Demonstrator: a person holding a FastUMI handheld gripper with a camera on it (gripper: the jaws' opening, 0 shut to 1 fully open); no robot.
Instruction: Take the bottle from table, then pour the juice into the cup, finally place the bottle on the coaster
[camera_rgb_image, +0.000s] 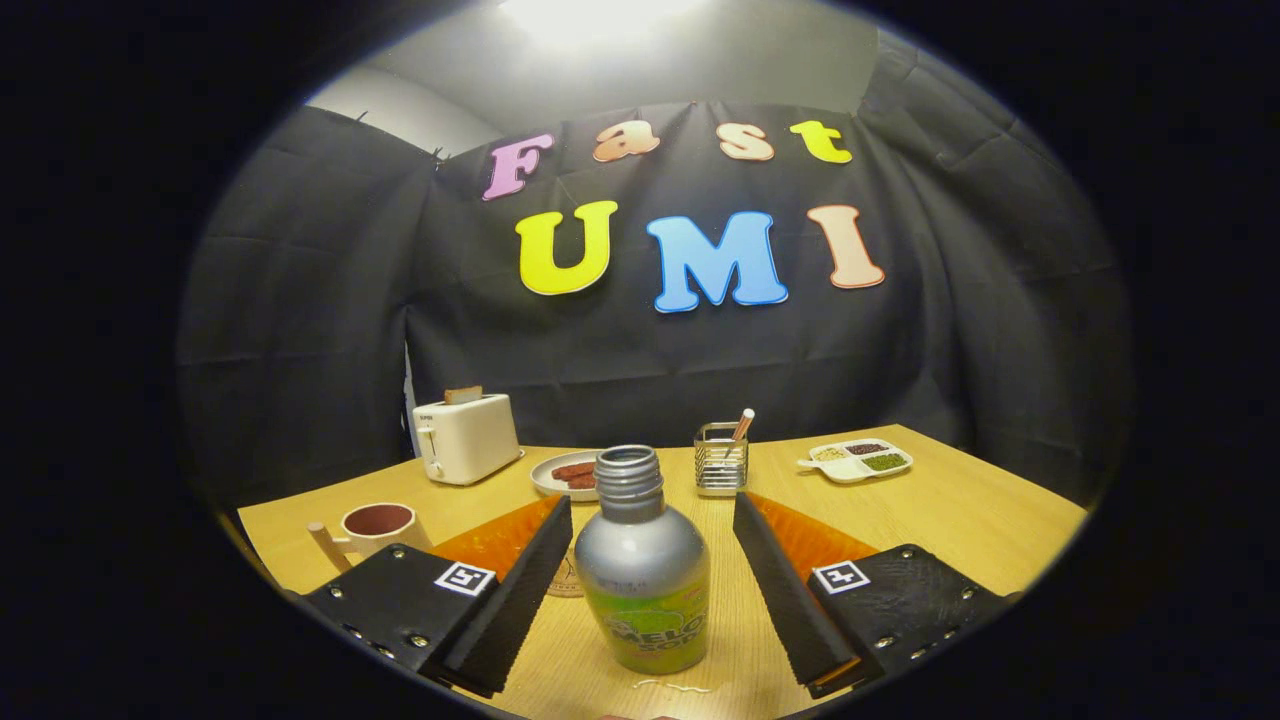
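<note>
A silver bottle (641, 565) with a green label and no cap stands upright on the wooden table (960, 510), right between my two fingers. My gripper (648, 595) is open; the left finger (520, 590) nearly touches the bottle, the right finger (785, 590) stands a little apart from it. A cream cup (376, 527) with a handle sits beyond the left finger, to its left. A round coaster (566, 582) peeks out between the left finger and the bottle, mostly hidden.
At the back of the table stand a white toaster (466, 437) with a slice in it, a plate (560, 473) with dark food, a wire holder (721, 459) with a stick, and a divided white tray (856, 460).
</note>
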